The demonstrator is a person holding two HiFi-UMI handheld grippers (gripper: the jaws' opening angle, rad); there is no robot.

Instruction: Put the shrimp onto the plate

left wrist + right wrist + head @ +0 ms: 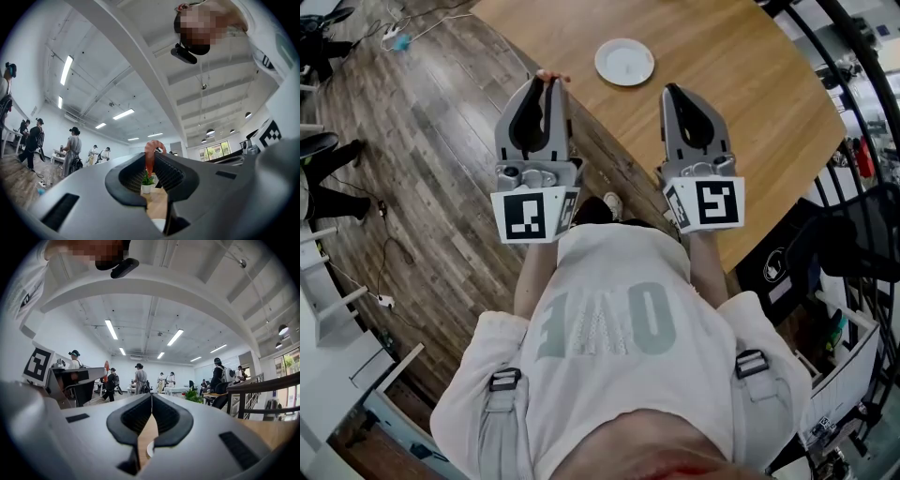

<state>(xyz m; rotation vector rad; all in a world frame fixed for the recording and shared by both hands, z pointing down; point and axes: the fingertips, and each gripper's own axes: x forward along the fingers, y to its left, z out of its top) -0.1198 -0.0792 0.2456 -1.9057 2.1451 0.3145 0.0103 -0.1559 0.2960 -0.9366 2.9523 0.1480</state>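
An orange shrimp (151,157) is pinched at the tips of my left gripper (152,163), which is shut on it. In the head view this gripper (547,82) is held up over the floor beside the table's near edge, with the shrimp (551,75) poking out at its tip. The white plate (624,62) lies empty on the wooden table (741,94), ahead and to the right of it. My right gripper (671,91) hovers over the table's near edge, and its jaws (151,398) meet with nothing between them. A sliver of the plate (148,449) shows below them.
A black railing (848,56) curves round the table's right side, with a black chair (853,234) below it. A small potted plant (147,180) stands on the table ahead. Cables and a white shelf (337,309) lie on the wood floor at left. Several people stand far off.
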